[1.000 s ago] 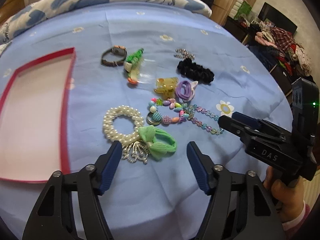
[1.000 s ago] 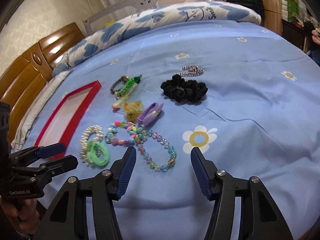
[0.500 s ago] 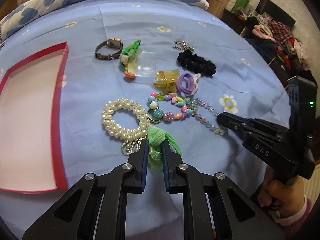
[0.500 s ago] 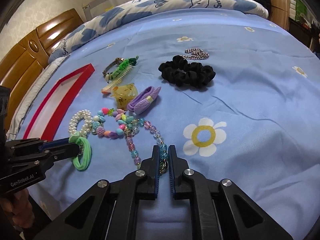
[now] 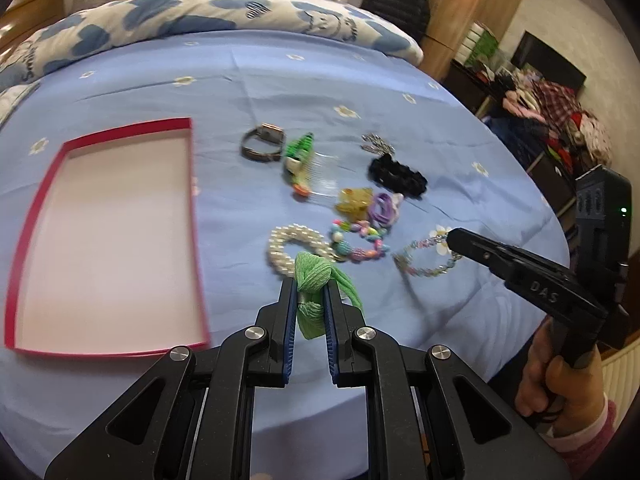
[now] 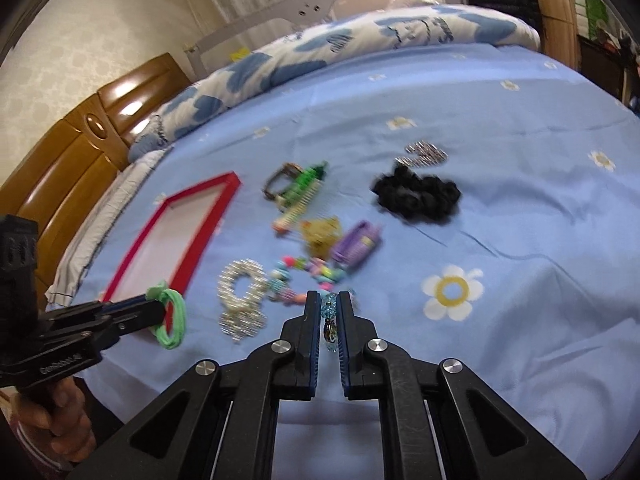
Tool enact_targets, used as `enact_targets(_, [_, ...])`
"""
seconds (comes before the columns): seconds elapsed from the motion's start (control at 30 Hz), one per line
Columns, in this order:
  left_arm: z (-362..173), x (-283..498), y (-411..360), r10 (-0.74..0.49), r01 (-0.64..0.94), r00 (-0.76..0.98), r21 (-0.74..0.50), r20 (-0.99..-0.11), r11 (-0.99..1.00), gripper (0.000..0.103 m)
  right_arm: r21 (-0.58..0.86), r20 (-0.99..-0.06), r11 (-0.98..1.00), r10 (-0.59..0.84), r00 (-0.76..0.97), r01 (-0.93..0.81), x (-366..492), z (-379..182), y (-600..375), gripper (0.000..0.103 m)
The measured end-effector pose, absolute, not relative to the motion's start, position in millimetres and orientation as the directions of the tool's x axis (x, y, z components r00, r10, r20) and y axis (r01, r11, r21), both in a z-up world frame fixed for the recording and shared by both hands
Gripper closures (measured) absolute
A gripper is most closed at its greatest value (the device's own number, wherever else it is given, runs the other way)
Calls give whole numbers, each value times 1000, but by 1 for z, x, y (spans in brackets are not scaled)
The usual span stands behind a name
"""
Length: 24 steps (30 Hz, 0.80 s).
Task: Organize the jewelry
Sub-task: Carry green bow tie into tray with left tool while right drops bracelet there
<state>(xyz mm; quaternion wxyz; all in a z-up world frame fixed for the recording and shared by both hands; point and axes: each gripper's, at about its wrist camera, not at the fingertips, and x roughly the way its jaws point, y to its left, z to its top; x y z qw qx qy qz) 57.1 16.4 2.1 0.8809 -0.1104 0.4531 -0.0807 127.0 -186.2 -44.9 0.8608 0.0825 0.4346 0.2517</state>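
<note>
- Left gripper (image 5: 310,294) clamps the green ribbed fabric hair tie (image 5: 312,276); carry it level over the shallow red-rimmed box (image 5: 188,184).
- Right gripper (image 6: 329,314) pinches the pastel beaded bracelet (image 5: 424,256); lift slowly so dangling beads clear the pile.

Black hand-held gripper (image 5: 310,292) with blue pads (image 5: 291,320), silver screws, pink sleeve (image 5: 588,446)

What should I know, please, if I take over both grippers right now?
Left gripper: shut on the green fabric hair tie, lifted off the bed.
Right gripper: shut on the pastel glass-bead bracelet.
Red-rimmed shallow box: nothing in it.
Left on the blue sheet: pearl bracelet, black scrunchie, other pieces.
Next, probably: drop both in the box.
</note>
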Motion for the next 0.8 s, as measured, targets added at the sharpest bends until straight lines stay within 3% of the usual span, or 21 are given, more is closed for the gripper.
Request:
enact_targets(0.4, [16, 38, 91, -162, -105, 638, -293, -753, 950, 92, 397, -645, 764, 626, 438, -508, 127, -9, -107, 96])
enact_targets(0.8, [-6, 30, 164, -57, -262, 615, -272, -787, 926, 92, 436, -621, 626, 729, 288, -647, 124, -4, 6, 96])
